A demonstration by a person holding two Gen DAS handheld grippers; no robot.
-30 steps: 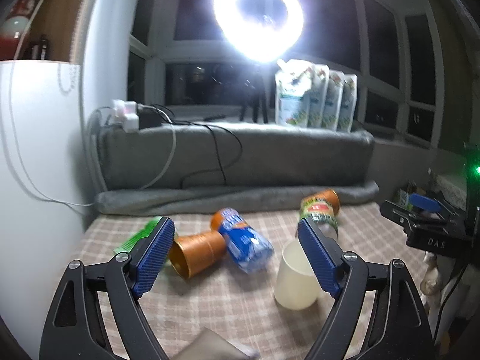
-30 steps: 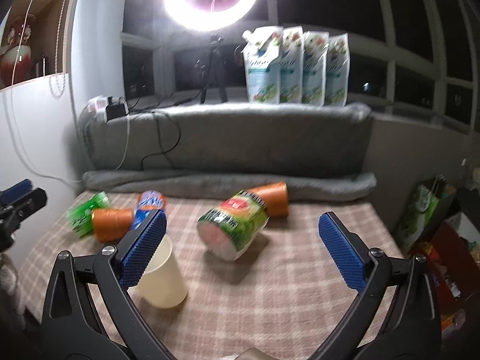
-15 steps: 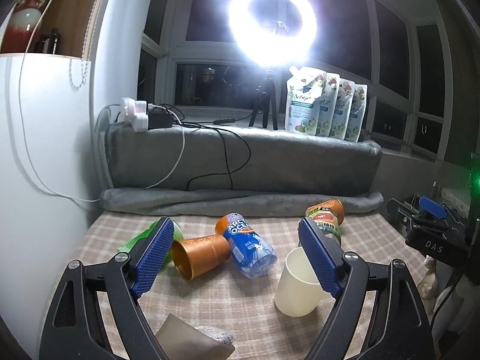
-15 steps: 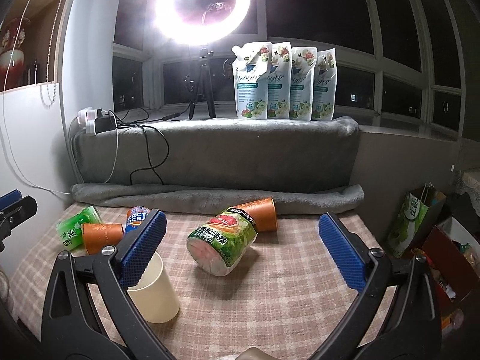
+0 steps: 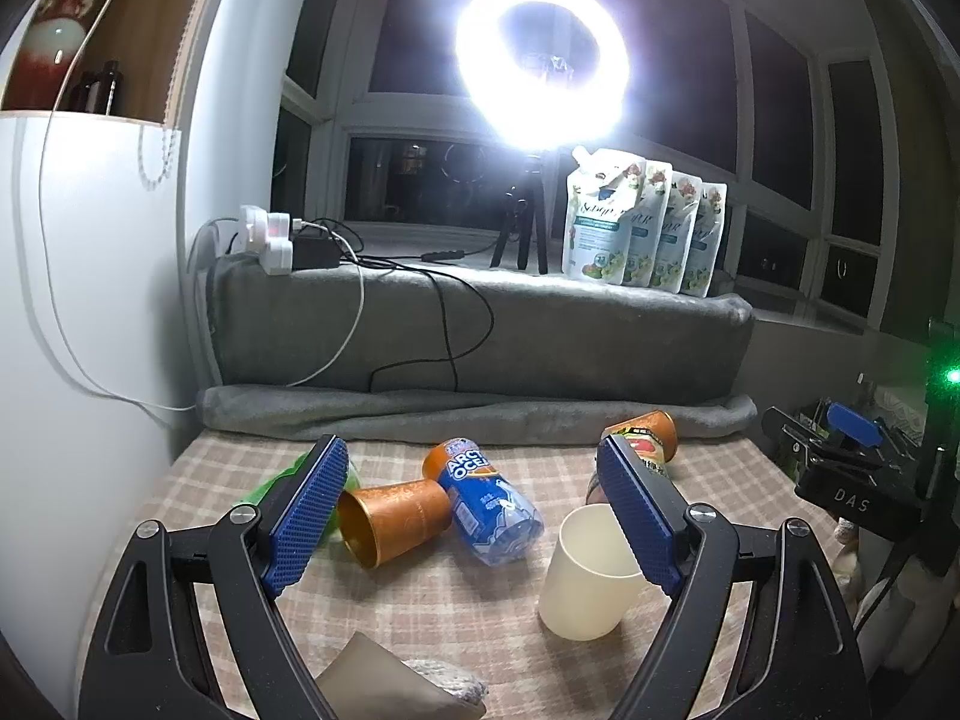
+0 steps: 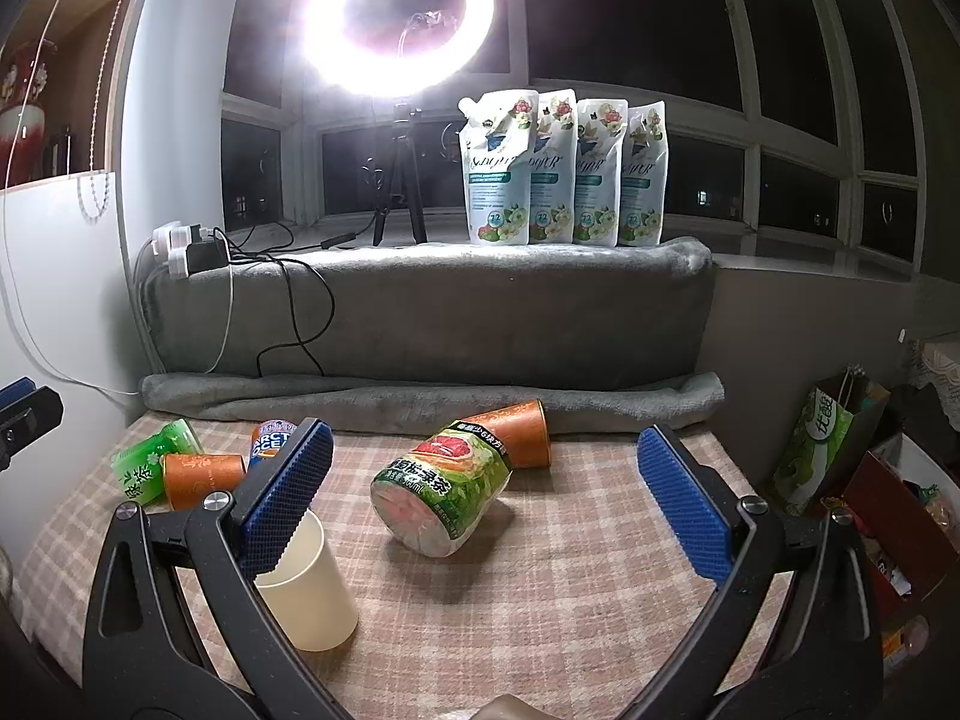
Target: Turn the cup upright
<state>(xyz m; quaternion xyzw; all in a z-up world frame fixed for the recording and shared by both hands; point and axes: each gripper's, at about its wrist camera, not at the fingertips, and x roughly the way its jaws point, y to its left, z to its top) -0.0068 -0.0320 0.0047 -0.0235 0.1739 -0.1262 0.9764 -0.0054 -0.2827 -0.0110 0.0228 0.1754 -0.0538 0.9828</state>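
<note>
I see the cream cup (image 5: 591, 576) standing upright and empty on the checked cloth (image 6: 540, 594), mouth up, part hidden behind a pad of each gripper. My left gripper (image 5: 474, 516) and right gripper (image 6: 486, 498) both gape wide, holding nothing. An orange cup (image 5: 393, 519) lies sideways against a blue bottle (image 5: 486, 504); the green-labelled bottle (image 6: 444, 495) lies near centre, with bare cloth to its right.

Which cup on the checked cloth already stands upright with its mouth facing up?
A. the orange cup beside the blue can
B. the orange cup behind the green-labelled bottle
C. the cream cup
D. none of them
C: the cream cup stands on its base with its open rim on top, while both orange cups lie on their sides.
</note>
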